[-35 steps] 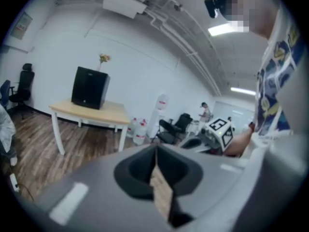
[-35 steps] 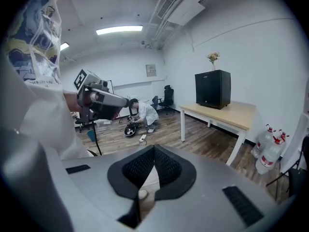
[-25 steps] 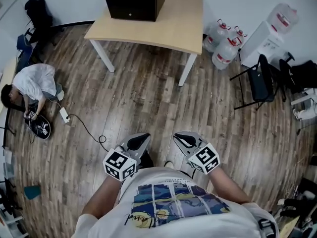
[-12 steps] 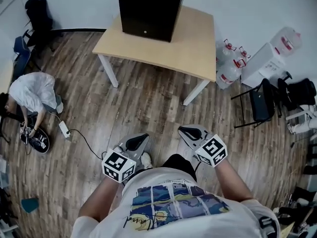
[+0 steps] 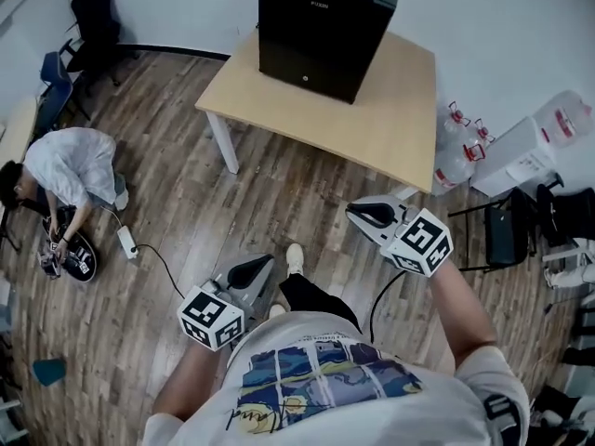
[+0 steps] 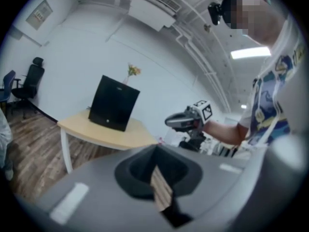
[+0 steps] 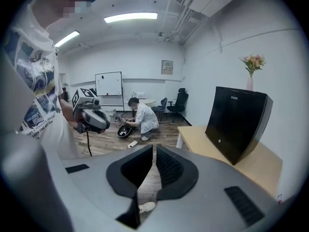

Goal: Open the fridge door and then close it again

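Standing well back from the fridge (image 5: 325,31), the person is holding both tools low in front of the body, probably because the approach is only beginning. The left gripper (image 5: 253,269) is carrying nothing, its jaws drawn together to a thin slit. The right gripper (image 5: 370,214) is likewise closed on nothing and is pointing further ahead. The fridge is sitting on a table (image 5: 390,133) ahead of both grippers and well apart from them. Its door is shut, so its contents are not showing. A vase (image 7: 249,83) on its top is holding flowers. Water jugs (image 5: 457,151) are standing beyond the right gripper, beside the table.
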Demonstrator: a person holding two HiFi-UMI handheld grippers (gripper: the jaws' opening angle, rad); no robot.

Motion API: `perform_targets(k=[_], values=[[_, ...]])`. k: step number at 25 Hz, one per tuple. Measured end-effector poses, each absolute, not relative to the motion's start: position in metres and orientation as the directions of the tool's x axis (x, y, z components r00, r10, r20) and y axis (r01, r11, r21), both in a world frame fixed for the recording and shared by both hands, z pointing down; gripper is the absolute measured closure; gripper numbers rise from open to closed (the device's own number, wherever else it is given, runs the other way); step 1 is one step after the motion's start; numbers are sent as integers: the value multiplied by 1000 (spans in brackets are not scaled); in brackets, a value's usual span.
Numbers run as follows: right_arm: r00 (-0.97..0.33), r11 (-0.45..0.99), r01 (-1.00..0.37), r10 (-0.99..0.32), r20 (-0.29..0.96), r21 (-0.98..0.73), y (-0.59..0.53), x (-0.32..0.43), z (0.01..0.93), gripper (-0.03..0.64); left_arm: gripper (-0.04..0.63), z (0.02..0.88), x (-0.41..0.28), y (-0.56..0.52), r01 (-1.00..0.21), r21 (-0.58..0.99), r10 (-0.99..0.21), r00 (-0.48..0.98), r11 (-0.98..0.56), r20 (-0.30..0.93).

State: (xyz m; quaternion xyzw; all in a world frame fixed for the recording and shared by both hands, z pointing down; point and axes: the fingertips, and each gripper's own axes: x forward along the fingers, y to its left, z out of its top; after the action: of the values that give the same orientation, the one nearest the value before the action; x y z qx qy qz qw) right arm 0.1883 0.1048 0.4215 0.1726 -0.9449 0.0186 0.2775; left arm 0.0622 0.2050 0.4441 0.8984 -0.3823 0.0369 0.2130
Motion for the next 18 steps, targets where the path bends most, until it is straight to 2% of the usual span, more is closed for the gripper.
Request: perform_targets(k=[10, 18], values=[[-826, 977, -179, -214, 522, 118, -118, 156, 368, 578, 586, 417, 48, 72, -803, 278, -757, 593, -527, 277], [-837, 959, -132, -243, 491, 250, -243, 103, 319, 572, 586, 406, 58, 3, -799, 279, -756, 597, -533, 269]])
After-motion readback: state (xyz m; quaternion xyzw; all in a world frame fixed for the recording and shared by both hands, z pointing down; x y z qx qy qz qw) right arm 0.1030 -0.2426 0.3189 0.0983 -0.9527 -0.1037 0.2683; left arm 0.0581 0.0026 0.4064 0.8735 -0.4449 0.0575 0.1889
